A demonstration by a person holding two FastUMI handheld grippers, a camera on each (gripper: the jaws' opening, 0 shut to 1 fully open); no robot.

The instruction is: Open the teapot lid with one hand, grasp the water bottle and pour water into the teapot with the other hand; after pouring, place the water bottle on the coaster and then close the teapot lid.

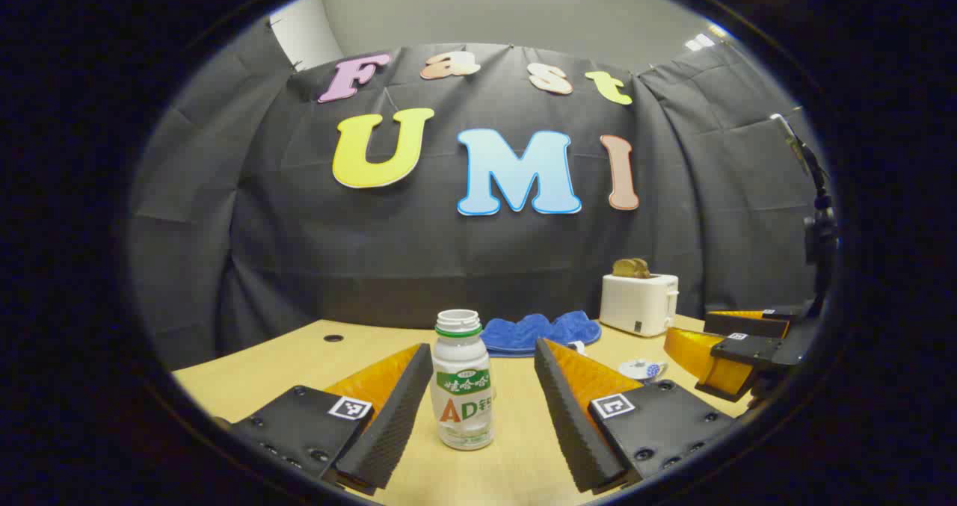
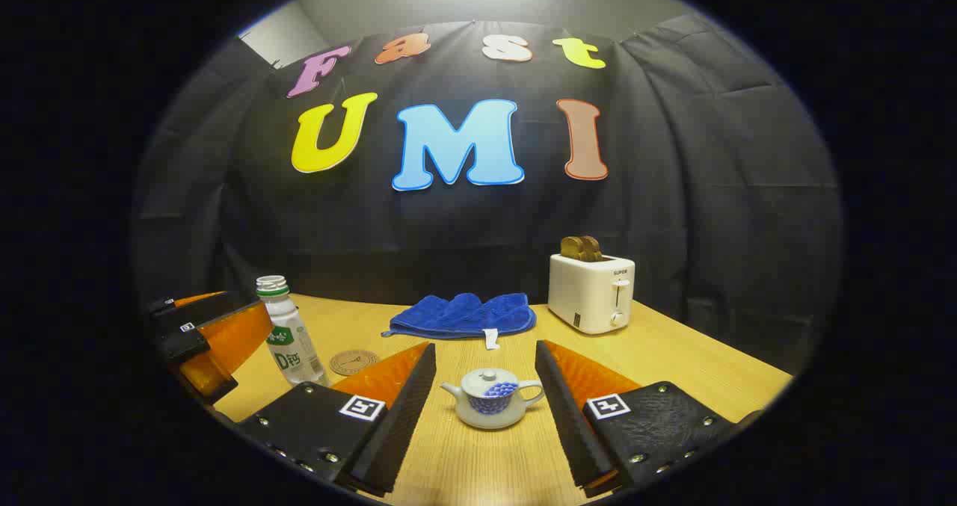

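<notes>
Clearly both tools are lined up for their separate jobs. Farthest left, the left gripper (image 1: 476,409) has its fingers spread wide with the water bottle (image 1: 463,383) standing upright between them, touching neither; the bottle has no cap on, so it looks ready to pour once gripped. Just beside the bottle, in the right gripper view, lies a round coaster (image 2: 354,362), probably set there as the bottle's landing spot. Behind the middle of the wooden table (image 2: 688,364) sits a crumpled blue cloth (image 2: 463,315). The right gripper (image 2: 484,409) is likewise spread apart, framing the small teapot (image 2: 491,397), whose lid (image 2: 488,378) is still seated, its knob up for pinching; neither finger touches the pot. Farthest right, near the back wall, stands a white toaster (image 2: 591,291) with bread in its slots, apart from the work. Counted: two grippers, one bottle, one coaster, one cloth, one teapot, one toaster.
</notes>
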